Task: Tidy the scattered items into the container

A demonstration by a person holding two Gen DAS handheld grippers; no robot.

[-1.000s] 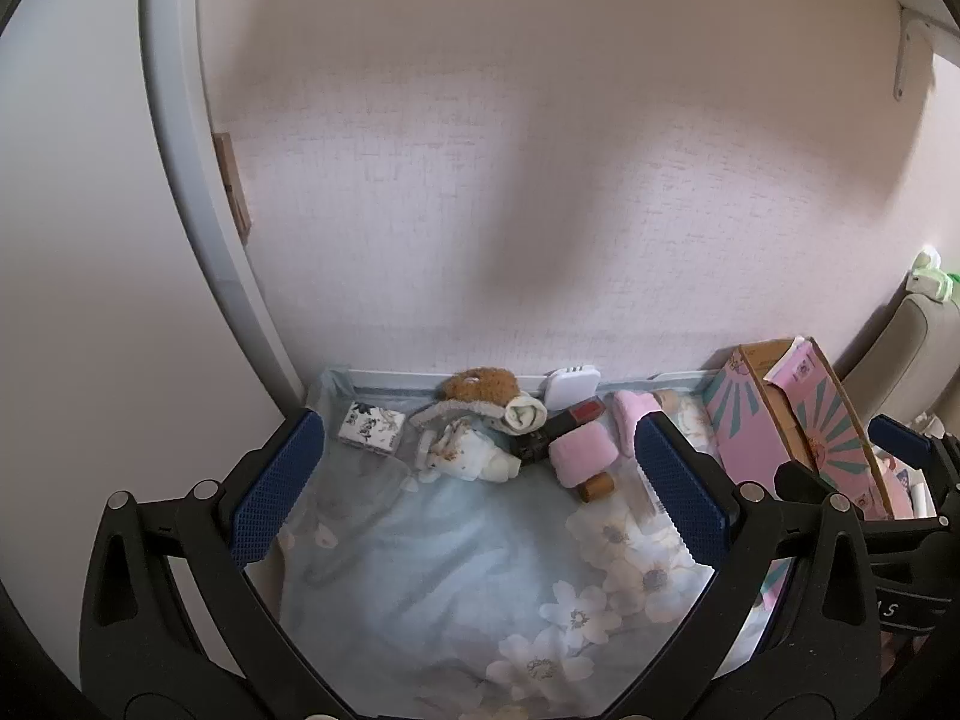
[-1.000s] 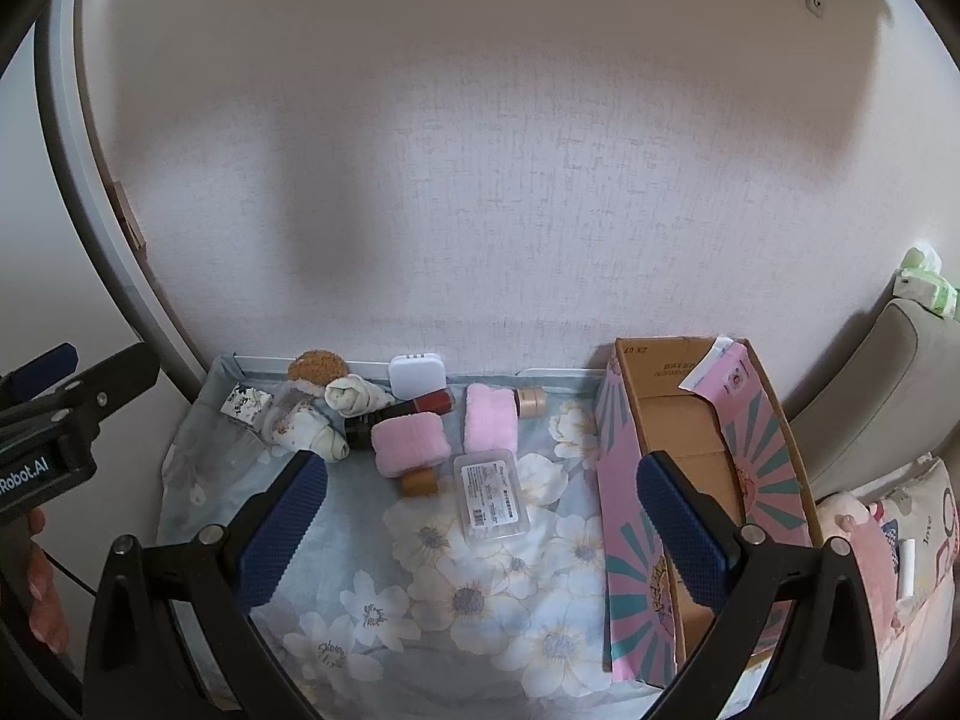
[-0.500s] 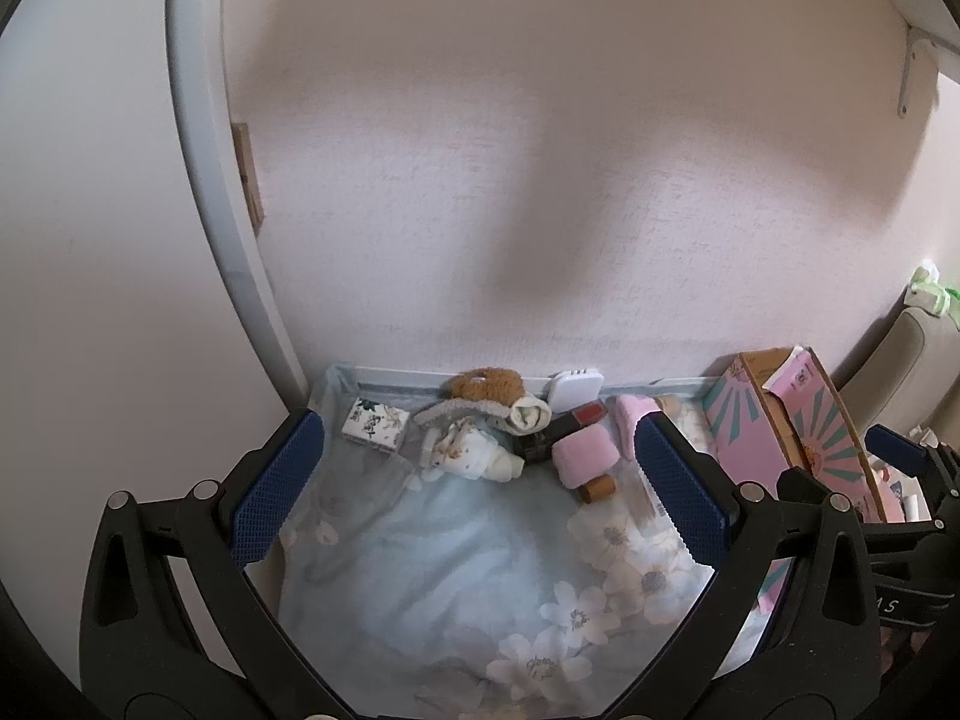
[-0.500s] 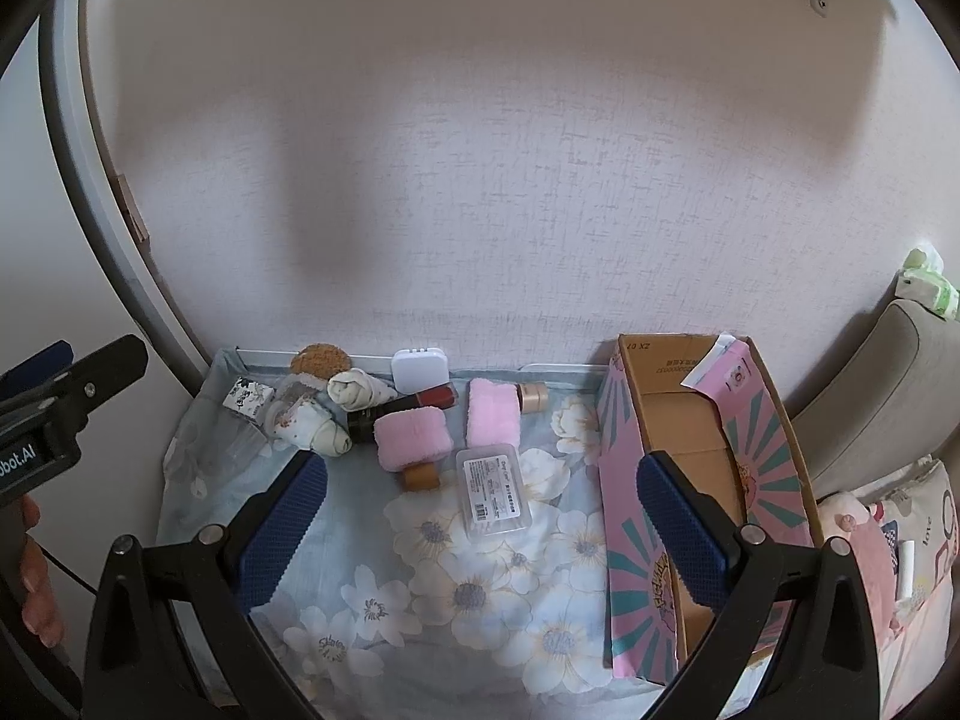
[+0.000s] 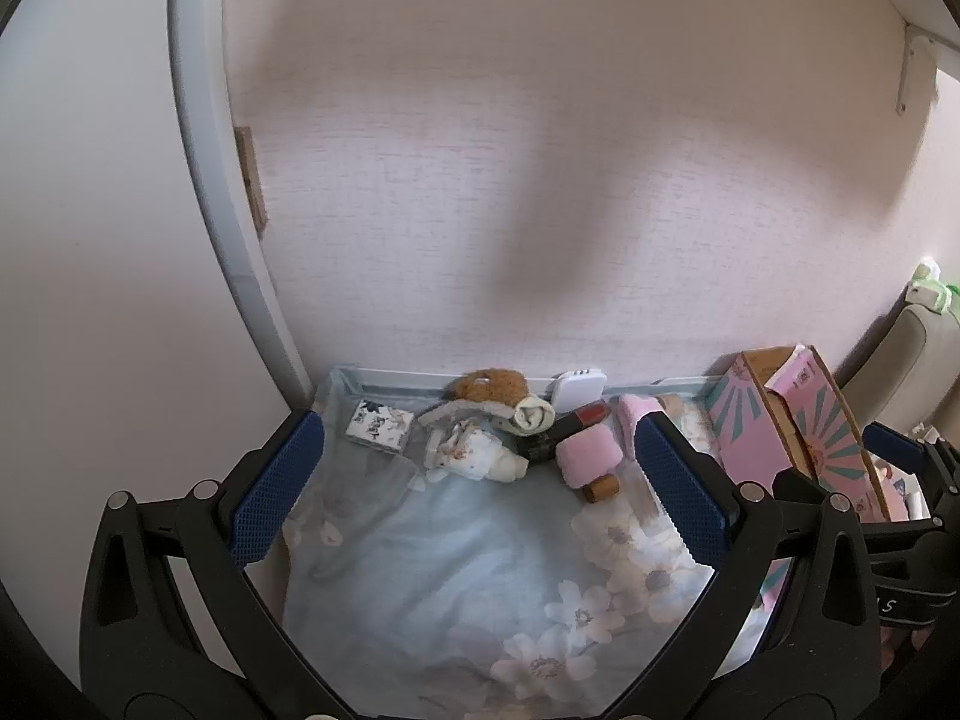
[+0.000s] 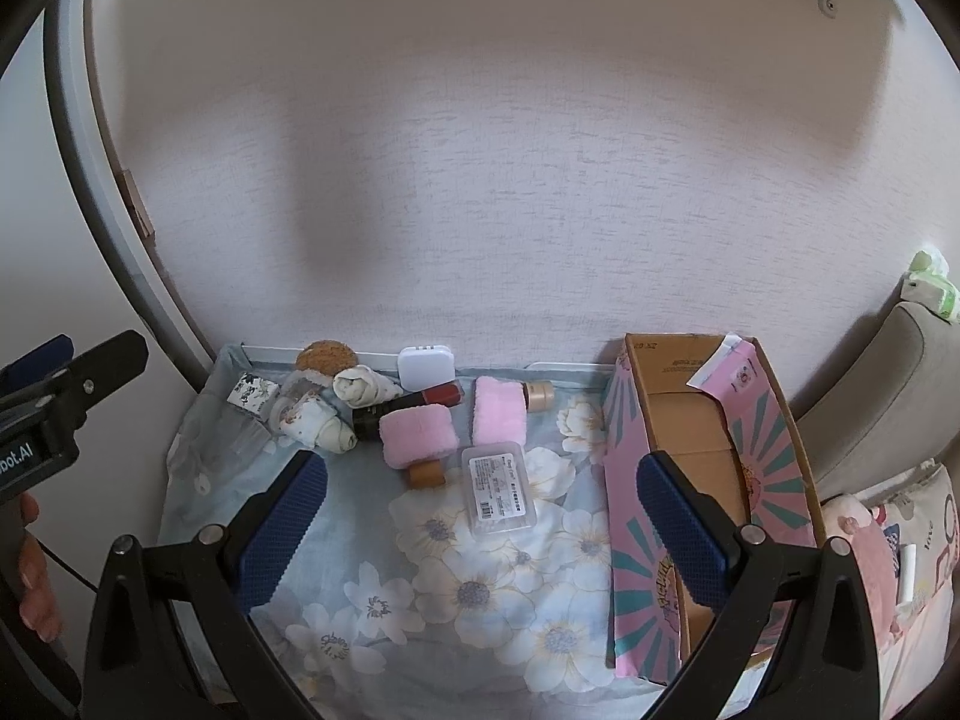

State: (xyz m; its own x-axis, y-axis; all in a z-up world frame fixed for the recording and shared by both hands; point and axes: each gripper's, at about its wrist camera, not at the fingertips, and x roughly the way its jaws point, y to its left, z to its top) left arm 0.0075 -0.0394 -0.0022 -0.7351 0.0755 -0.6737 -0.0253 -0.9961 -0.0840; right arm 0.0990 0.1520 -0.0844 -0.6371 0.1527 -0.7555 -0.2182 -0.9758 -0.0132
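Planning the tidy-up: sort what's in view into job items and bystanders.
Job:
pink cardboard box
pink puffs
clear case
red tube
white case
rolled socks

Bystanders:
floral sheet
chair
green packet

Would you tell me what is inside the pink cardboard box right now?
The pink cardboard box shows only bare brown inner walls; the right gripper finger hides its lower end.

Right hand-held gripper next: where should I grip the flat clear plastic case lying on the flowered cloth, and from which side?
Take the clear plastic case from above, across its two long edges near the middle. It lies flat, label up, apart from the pink puff, with bare cloth on both long sides. The open right hand-held gripper probably spans its narrow width.
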